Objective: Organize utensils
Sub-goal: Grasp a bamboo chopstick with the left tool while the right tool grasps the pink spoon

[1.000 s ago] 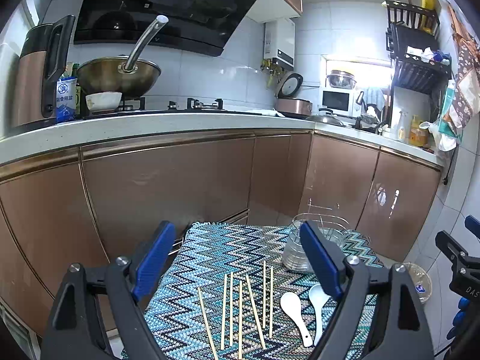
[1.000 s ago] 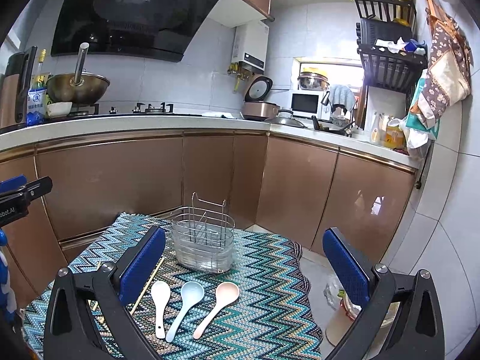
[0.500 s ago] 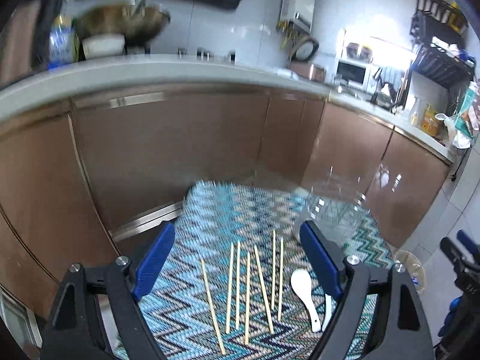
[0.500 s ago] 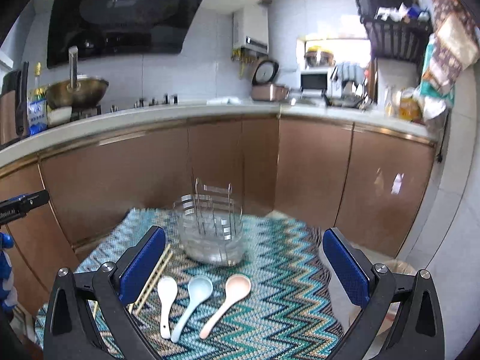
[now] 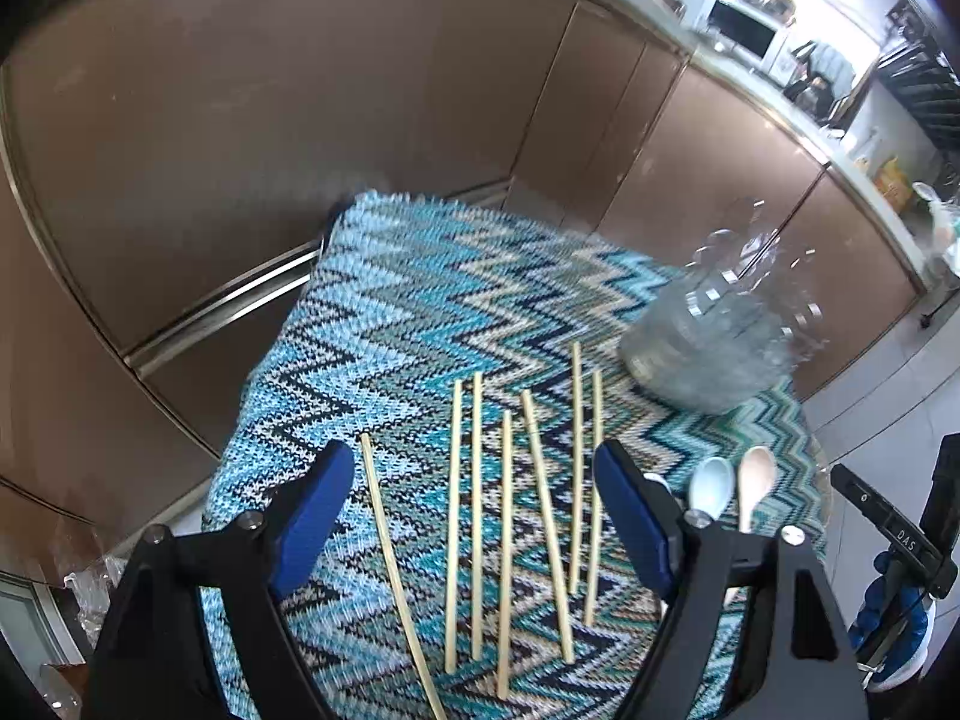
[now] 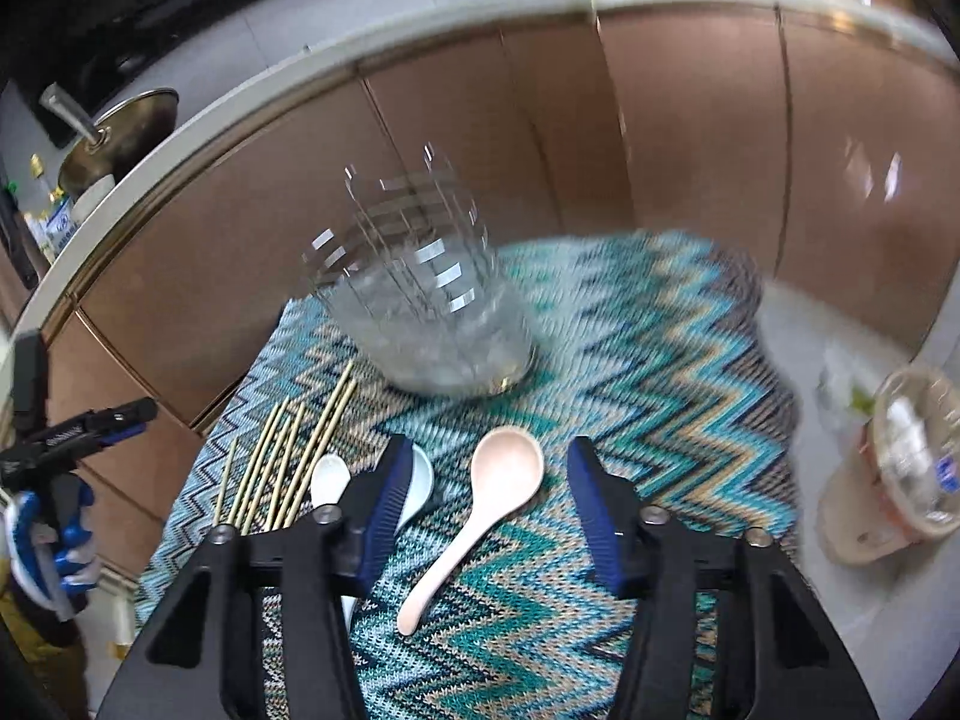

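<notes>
Nothing had yet been sorted, as far as the views showed; every utensil lay loose on the zigzag-patterned cloth (image 5: 408,300), and the wire utensil holder (image 6: 420,312), blurred at upper centre of the right wrist view, appeared to hold nothing. Seven wooden chopsticks (image 5: 507,516) lay roughly parallel in the lower middle of the left wrist view; the left gripper (image 5: 474,516) hung over them with its jaws wide apart, having just narrowed a little, several sticks lying between the blue pads but none pressed. In the right wrist view the pink spoon (image 6: 480,510) lay at lower centre, the pale blue spoon (image 6: 420,483) and the white spoon (image 6: 330,480) just to its left; the right gripper (image 6: 486,504) had its jaws partly drawn in, having just been closing, the pink spoon between them though untouched. So the first pick looked to be at hand on both sides; all seven sticks and all three spoons remained to be put in the holder.
</notes>
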`<state>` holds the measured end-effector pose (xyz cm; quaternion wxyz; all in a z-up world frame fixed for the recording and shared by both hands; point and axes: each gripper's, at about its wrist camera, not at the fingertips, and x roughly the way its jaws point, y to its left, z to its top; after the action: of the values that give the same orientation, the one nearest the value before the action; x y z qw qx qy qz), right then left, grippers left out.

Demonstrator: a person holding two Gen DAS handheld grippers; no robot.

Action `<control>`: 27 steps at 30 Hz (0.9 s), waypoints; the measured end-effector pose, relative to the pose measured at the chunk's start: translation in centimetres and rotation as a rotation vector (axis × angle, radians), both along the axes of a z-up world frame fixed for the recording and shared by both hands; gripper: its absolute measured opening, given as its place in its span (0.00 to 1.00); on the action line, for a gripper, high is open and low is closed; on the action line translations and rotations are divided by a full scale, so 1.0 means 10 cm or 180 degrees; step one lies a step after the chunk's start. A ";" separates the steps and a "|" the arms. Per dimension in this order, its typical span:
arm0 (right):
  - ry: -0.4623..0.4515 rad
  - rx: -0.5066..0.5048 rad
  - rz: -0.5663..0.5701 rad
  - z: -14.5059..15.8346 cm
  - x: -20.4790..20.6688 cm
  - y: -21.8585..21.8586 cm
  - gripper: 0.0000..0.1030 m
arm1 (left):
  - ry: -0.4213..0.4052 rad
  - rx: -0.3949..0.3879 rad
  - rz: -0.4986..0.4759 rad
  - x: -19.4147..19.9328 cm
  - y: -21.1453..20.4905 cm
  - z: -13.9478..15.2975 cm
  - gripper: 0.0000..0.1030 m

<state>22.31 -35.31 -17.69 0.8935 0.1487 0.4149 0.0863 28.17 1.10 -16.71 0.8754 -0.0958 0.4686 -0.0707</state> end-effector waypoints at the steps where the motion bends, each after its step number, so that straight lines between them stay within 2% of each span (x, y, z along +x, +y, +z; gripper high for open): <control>1: 0.0042 0.0012 0.0013 -0.05 0.03 0.00 0.40 | 0.0051 0.0004 -0.0013 0.06 0.01 -0.05 0.73; 5: 0.0178 0.0031 0.0098 -0.20 0.11 0.01 0.38 | 0.0231 0.0084 -0.0035 0.26 0.01 -0.22 0.66; 9: 0.0229 0.0029 0.0138 -0.26 0.14 0.02 0.37 | 0.0440 0.0112 -0.0099 0.44 -0.05 -0.40 0.45; 13: 0.0247 0.0026 0.0131 -0.30 0.17 -0.02 0.37 | 0.0541 0.0147 -0.0134 0.54 -0.10 -0.50 0.41; 18: 0.0265 0.0014 0.0131 -0.34 0.20 -0.05 0.37 | 0.0651 0.0206 -0.0150 0.66 -0.18 -0.59 0.30; 27: 0.0282 0.0019 0.0125 -0.38 0.22 -0.09 0.37 | 0.0744 0.0397 -0.0188 0.84 -0.27 -0.70 0.20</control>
<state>24.55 -36.16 -21.47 0.8719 0.1468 0.4567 0.0984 36.54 -1.60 -23.74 0.8166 -0.0350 0.5735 -0.0555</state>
